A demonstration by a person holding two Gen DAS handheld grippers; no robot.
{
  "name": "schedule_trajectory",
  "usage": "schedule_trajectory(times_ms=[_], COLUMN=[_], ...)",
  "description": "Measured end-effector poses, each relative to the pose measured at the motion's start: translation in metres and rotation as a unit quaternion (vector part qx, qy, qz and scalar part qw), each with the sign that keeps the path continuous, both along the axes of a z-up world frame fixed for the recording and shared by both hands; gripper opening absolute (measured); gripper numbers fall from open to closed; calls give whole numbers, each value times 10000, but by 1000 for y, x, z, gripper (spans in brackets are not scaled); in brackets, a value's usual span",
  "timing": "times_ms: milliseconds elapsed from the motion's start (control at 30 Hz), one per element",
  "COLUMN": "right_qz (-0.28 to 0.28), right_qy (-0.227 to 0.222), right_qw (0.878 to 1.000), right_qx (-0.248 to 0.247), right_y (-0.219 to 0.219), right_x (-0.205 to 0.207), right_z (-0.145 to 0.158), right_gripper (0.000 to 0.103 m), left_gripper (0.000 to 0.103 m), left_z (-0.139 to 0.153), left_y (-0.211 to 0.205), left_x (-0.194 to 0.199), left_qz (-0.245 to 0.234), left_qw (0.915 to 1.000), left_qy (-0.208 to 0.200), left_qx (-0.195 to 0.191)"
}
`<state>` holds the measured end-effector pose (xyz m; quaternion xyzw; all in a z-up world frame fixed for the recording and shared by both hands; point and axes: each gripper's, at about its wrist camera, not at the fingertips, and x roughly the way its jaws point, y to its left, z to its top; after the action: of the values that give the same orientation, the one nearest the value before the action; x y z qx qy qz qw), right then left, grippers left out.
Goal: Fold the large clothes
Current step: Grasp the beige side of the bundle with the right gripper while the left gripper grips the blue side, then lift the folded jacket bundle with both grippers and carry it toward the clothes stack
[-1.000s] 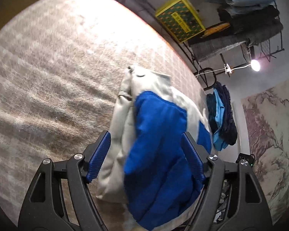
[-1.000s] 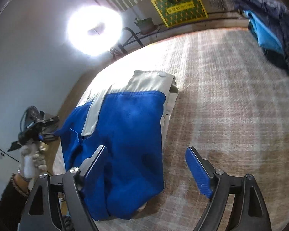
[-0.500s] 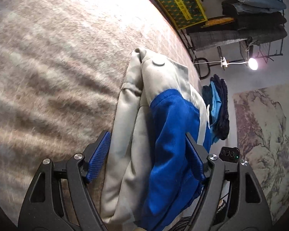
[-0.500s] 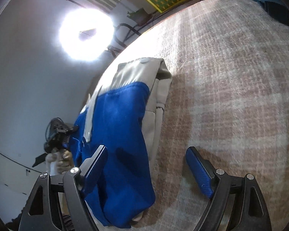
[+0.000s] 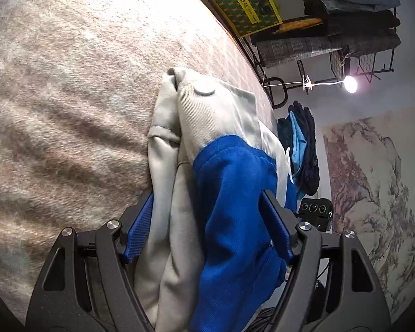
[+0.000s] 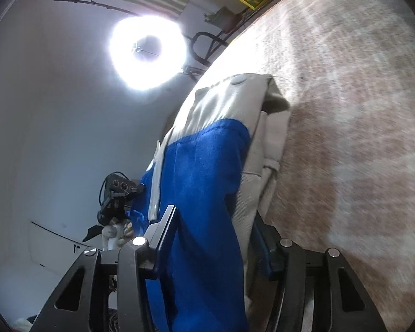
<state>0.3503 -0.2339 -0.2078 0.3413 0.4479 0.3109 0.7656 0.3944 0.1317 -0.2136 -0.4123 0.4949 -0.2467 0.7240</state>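
A folded blue and grey jacket (image 5: pixel 221 179) lies on the plaid blanket (image 5: pixel 69 110). Its near edge runs between the fingers of my left gripper (image 5: pixel 207 227), whose jaws have closed in and press the thick fabric on both sides. In the right wrist view the same jacket (image 6: pixel 207 171) passes between the fingers of my right gripper (image 6: pixel 213 238), which are closed on its blue and grey layers. The other gripper (image 6: pixel 116 193) shows at the jacket's far side. The jacket's lower part is hidden behind the grippers.
A metal rack (image 5: pixel 345 27) with folded clothes and a yellow-green box (image 5: pixel 243 2) stand beyond the blanket. Dark and light blue clothes (image 5: pixel 301 144) lie past the jacket. A ring light (image 6: pixel 146 52) glares at the left. The blanket (image 6: pixel 345 110) stretches right.
Both grippers moved forward onto the jacket's edge and closed on it. The right gripper, open beside the jacket before, now clamps the fabric. The cameras tilted lower toward the blanket.
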Motion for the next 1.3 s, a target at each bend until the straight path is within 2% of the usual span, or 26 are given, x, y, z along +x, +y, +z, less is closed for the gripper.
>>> schedule_trajectory(times_ms=[67,167,267,367,433,567,667,733,833,967,1100,1233,1300], right_qz=[-36,-51,-4,-3,-9,5,42,52,38,62,150,170,143], right_qy=[39,7,-85,-131,-158,-267,-387,-463,-585,-765,-974,-1104,-1165], right_qw=[10000,9997,9985,9972,9958,9899,9800,9754,9698,9644,9558,9494,9470], right_qx=[72,-241,-537,-742,-905,-1394,-1952,-2154,-2366,-2531,-2771,-2935,-2989], right_y=[4,15,21,25,31,46,63,69,72,78,78,69,61], right_x=[2,3,0,-2,-1,5,6,5,2,-3,-14,-31,-40], right_z=[0,4,10,14,17,23,31,35,44,58,70,84,91], right_gripper=[54,54,54,54,54,56,49,43,34,25,23,21,21], left_gripper=[75,72,70,70,74,74,64,56,43,38,36,35,35], left_z=[4,11,10,11,11,16,16,19,29,50,67,73,75], left_y=[-11,-22,-24,-28,-29,-40,-44,-46,-53,-66,-82,-96,-108], left_x=[3,3,2,2,2,3,1,-1,-5,-17,-32,-46,-53], left_qz=[-67,-183,-125,-170,-143,-99,-67,-17,-26,-67,-217,-458,-590], left_qw=[9999,9983,9984,9971,9967,9940,9922,9923,9893,9809,9706,9699,9667], left_qy=[-18,-128,-125,-209,-237,-359,-375,-398,-536,-821,-1127,-1214,-1248], left_qx=[130,536,538,716,769,1027,1183,1169,1360,1760,2117,2062,2157])
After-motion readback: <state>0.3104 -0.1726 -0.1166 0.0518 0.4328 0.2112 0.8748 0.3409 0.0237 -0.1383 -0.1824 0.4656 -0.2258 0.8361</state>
